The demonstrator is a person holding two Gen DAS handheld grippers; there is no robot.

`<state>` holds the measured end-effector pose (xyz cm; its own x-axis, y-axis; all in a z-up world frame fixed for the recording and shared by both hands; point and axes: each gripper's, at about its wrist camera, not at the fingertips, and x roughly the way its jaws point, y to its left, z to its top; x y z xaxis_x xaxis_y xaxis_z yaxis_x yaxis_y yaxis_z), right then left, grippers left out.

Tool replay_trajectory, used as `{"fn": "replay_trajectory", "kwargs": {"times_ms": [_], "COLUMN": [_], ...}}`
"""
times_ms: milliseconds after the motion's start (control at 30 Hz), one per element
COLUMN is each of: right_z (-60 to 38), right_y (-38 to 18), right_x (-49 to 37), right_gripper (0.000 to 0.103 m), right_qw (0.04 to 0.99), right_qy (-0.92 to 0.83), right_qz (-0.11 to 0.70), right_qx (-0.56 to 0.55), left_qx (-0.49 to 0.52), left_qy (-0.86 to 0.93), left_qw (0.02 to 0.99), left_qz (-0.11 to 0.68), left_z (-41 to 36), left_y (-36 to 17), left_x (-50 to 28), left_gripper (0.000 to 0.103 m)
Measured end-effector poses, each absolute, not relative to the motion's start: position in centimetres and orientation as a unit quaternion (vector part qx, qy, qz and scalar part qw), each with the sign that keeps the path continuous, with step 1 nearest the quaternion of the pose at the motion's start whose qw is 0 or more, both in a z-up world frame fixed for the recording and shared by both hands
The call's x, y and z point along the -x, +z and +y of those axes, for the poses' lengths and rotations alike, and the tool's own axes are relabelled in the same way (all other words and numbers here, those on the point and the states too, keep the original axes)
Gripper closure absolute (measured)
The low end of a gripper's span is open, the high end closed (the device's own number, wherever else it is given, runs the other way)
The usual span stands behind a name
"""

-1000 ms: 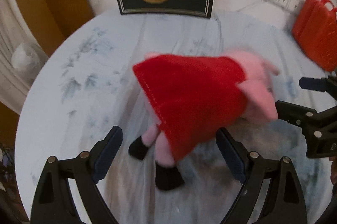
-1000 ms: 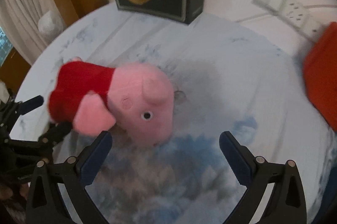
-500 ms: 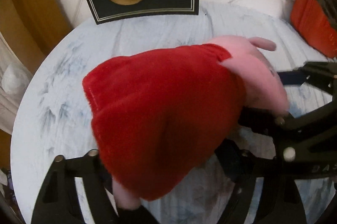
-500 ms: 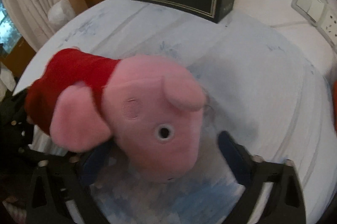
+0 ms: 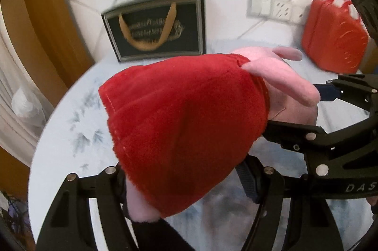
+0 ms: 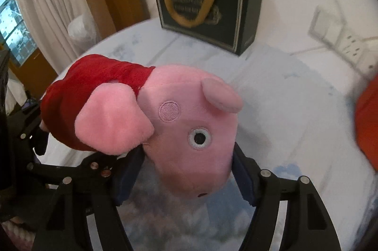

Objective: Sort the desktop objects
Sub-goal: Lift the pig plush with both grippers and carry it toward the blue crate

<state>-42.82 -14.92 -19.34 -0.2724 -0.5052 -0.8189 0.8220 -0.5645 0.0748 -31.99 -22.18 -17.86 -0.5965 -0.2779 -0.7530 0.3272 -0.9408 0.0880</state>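
Note:
A pink pig plush toy [image 5: 184, 109] in a red dress hangs above the round table [image 5: 70, 128], held between both grippers. My left gripper [image 5: 186, 180] grips the red dress near the legs; its jaws are closing and the pads press into the cloth. In the right wrist view the pig's head [image 6: 189, 123] fills the middle, and my right gripper [image 6: 186, 175] pinches the snout end, jaws closing on it. The right gripper [image 5: 314, 111] also shows at the head from the left wrist view. The toy's black feet are mostly hidden.
A black gift bag [image 5: 153, 31] with gold handles stands at the table's far edge against the white wall. A red case [image 5: 335, 38] stands at the far right below wall sockets [image 5: 276, 7]. Curtains and a wooden frame lie beyond the table's left edge.
Both grippers came down around the lying toy, closed on it, and have lifted it off the table. The views now tilt up toward the wall.

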Motion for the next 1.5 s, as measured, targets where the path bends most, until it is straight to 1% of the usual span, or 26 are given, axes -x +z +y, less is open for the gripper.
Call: {"fn": "replay_trajectory", "kwargs": {"times_ms": [200,333,533,733,900,1033,1200,1367,1500], "right_z": [-8.4,-3.0,4.5,12.7,21.0,28.9,38.8,48.7,55.7], "right_y": [-12.0,-7.3,-2.5,1.4,4.9,7.2,9.3,10.9,11.6], "right_x": [38.4,35.1,30.5,25.8,22.0,19.4,18.0,17.9,20.3], "right_gripper": [0.031,0.031,0.031,0.031,0.031,0.031,0.031,0.031,0.031], "right_qw": [0.411,0.4,0.383,0.321,0.245,0.182,0.124,0.095,0.092], "right_qy": [-0.81,-0.831,-0.852,-0.889,-0.918,-0.938,-0.952,-0.958,-0.955], "right_qz": [0.17,0.162,0.148,0.13,0.119,0.105,0.081,0.072,0.081], "right_qx": [-0.382,-0.351,-0.324,-0.3,-0.287,-0.277,-0.269,-0.259,-0.269], "left_qx": [-0.372,-0.34,-0.31,-0.269,-0.241,-0.215,-0.196,-0.184,-0.198], "left_qy": [-0.914,-0.928,-0.94,-0.959,-0.968,-0.97,-0.967,-0.965,-0.963], "left_qw": [0.16,0.155,0.137,0.064,-0.005,-0.07,-0.126,-0.149,-0.146], "left_qz": [0.008,-0.003,-0.026,-0.055,-0.067,-0.087,-0.108,-0.112,-0.108], "left_z": [-16.0,-10.6,-3.2,4.8,11.8,19.8,30.0,40.0,46.9], "left_y": [-11.2,-6.5,-2.0,2.0,4.7,6.9,9.1,10.1,9.8], "left_x": [28.2,25.0,21.1,18.0,16.5,15.8,15.8,17.5,19.5], "left_gripper": [0.033,0.033,0.033,0.033,0.033,0.033,0.033,0.032,0.032]}}
